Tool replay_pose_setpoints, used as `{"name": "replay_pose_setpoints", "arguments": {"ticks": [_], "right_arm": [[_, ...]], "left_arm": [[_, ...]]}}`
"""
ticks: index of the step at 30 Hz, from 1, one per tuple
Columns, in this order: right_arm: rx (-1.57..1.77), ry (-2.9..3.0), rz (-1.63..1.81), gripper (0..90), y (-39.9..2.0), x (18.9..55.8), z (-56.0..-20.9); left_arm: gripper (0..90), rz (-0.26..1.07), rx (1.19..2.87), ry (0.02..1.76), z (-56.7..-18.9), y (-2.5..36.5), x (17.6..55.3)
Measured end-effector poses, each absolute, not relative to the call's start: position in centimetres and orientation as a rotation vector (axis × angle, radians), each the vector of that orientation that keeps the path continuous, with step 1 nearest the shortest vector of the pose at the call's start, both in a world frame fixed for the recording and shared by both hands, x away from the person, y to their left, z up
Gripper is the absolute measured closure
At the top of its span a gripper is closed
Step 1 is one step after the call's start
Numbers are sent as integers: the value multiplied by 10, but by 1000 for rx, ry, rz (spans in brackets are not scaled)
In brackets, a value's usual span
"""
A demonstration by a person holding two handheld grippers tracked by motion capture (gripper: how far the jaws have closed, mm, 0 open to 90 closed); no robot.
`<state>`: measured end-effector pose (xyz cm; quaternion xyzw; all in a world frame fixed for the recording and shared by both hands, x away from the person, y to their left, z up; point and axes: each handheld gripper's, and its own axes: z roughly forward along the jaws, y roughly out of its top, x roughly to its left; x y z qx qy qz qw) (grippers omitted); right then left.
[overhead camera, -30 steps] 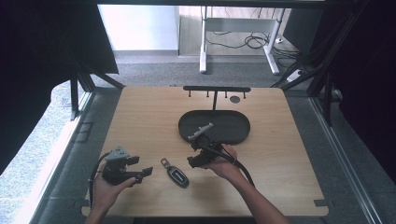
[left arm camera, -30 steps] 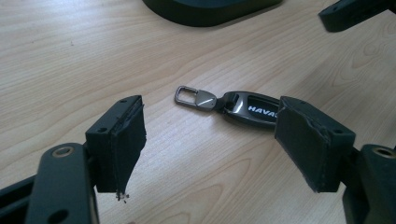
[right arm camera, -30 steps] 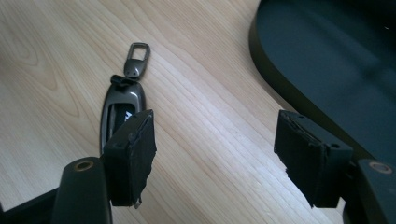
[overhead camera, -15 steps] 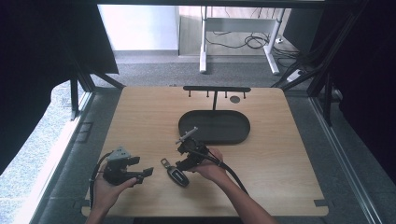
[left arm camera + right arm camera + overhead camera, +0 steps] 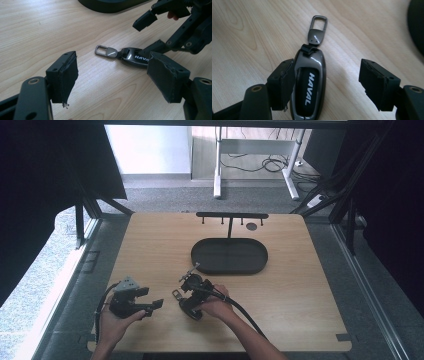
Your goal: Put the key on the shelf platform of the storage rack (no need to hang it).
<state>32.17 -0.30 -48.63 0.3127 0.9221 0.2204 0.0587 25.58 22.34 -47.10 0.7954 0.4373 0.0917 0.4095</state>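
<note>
1. Straddling the car key fob (image 5: 308, 86), we have the right gripper (image 5: 325, 82) lowered with jaws parted and unclenched; the left pad (image 5: 284, 82) sits close beside the fob's flank and the right pad stands clear, so nothing is grasped yet.
2. Fob: glossy dark shell, flat on the wooden table (image 5: 310, 285), near the oval black tray (image 5: 229, 256), on its front-left side. White lettering reads "HAVAL".
3. Metal clip (image 5: 318, 27): at the fob's far end, pointing away from the right gripper.
4. Left gripper (image 5: 112, 75): released, empty, parked left of the fob, apparently kept clear.
5. Hook rack (image 5: 231, 215): behind the tray.
</note>
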Motion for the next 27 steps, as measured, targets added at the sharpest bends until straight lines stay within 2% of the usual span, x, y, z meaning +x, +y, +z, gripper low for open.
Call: {"name": "replay_pose_setpoints", "arguments": {"ticks": [16,27], "right_arm": [[916,2846,602,374,13,319,-507],[877,2833,586,483,16,317,-512]], "left_arm": [[250,232,2003,1115,-473,227,257],[249,224,2010,1119,-474,225,257]]}}
